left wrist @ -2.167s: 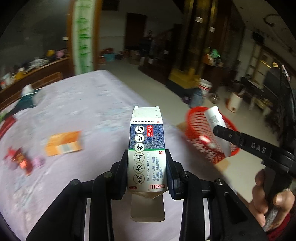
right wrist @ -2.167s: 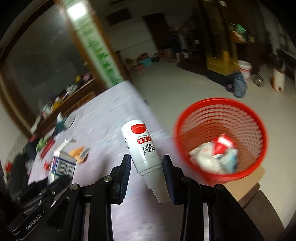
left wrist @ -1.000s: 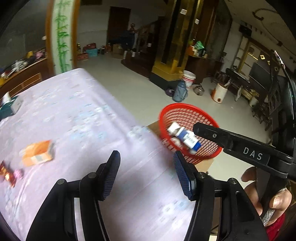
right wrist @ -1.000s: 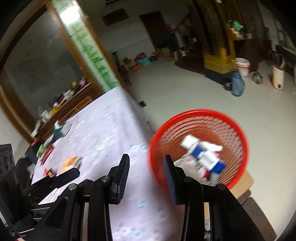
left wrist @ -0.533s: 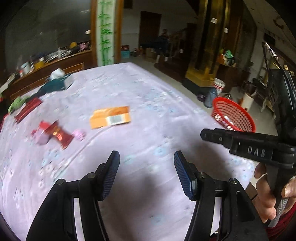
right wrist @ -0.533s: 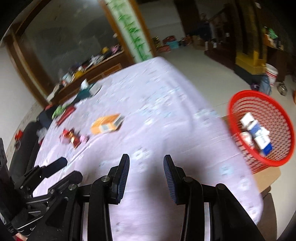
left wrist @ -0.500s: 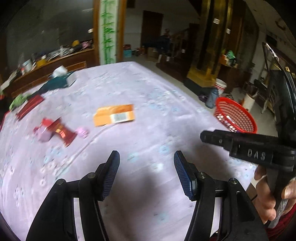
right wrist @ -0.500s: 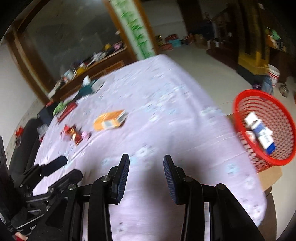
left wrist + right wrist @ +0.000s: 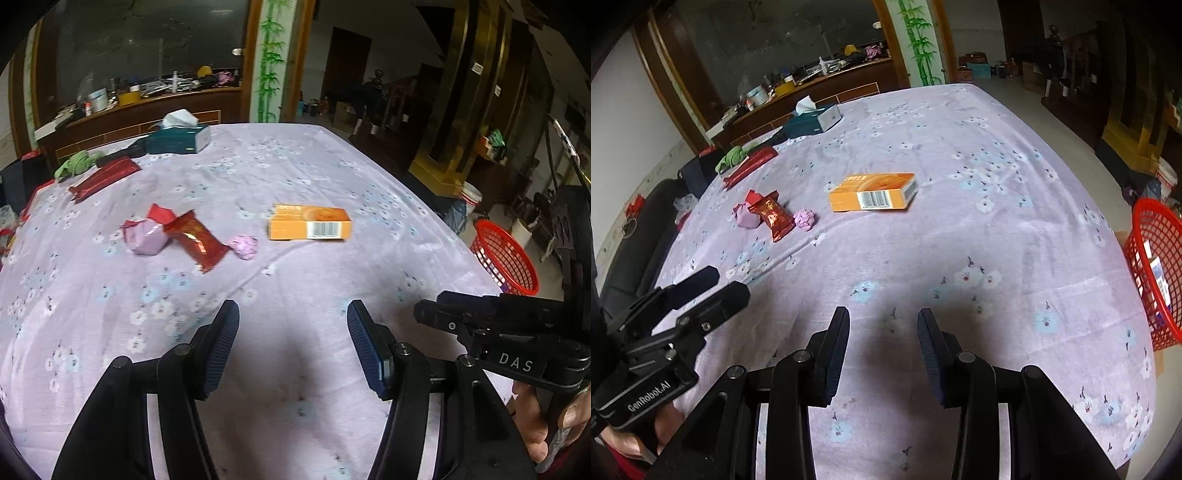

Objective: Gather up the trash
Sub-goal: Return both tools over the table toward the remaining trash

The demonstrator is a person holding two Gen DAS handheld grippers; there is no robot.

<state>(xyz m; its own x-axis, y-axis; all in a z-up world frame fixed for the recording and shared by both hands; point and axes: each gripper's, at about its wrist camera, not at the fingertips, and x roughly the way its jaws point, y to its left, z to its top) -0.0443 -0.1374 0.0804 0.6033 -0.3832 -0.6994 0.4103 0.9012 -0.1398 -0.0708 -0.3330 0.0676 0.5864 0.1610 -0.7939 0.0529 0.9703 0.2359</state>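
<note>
Trash lies scattered on a table (image 9: 332,177) covered in lilac flowered cloth. An orange box (image 9: 309,222) rests flat near the middle, its long axis running left to right, barcode side facing the cameras. Left of it lie a red wrapper (image 9: 195,240), angled diagonally, and crumpled purple wrappers (image 9: 144,236). The left gripper (image 9: 291,332) and right gripper (image 9: 882,332) hover side by side above the near cloth, pointing toward the trash, both with fingers spread apart and holding nothing. A red mesh basket (image 9: 1156,266) stands off the table's right edge.
</note>
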